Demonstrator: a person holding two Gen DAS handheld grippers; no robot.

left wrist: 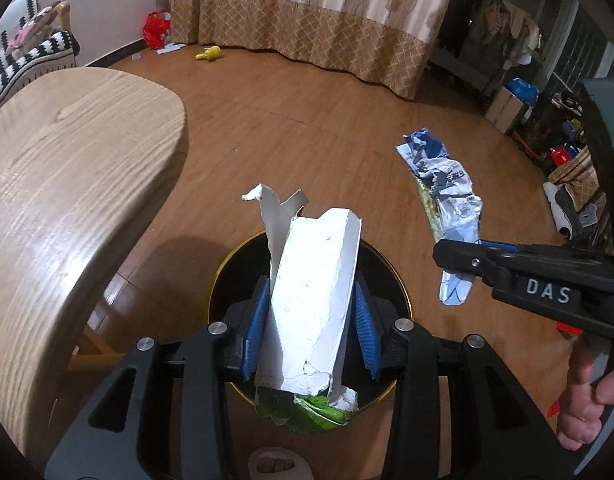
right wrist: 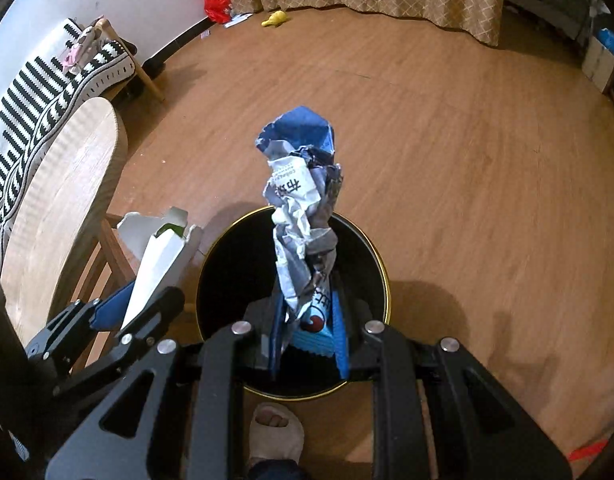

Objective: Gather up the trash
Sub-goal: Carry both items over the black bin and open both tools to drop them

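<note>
Your left hand-held gripper [left wrist: 311, 332] grips the torn white carton [left wrist: 315, 308] and your right hand-held gripper [right wrist: 307, 332] grips the crumpled blue wrapper [right wrist: 303, 216], both over the black bin [right wrist: 367, 256], not dropped yet.

Left gripper [left wrist: 313, 332]: black skeletal frame with cut-out windows, silver round screw heads, blue ribbed pads [left wrist: 254, 332]. Right gripper [right wrist: 307, 320]: same build; white "DAS" lettering at right of the left-wrist frame. Pale open-toe slipper [right wrist: 275, 432], bottom centre.
</note>
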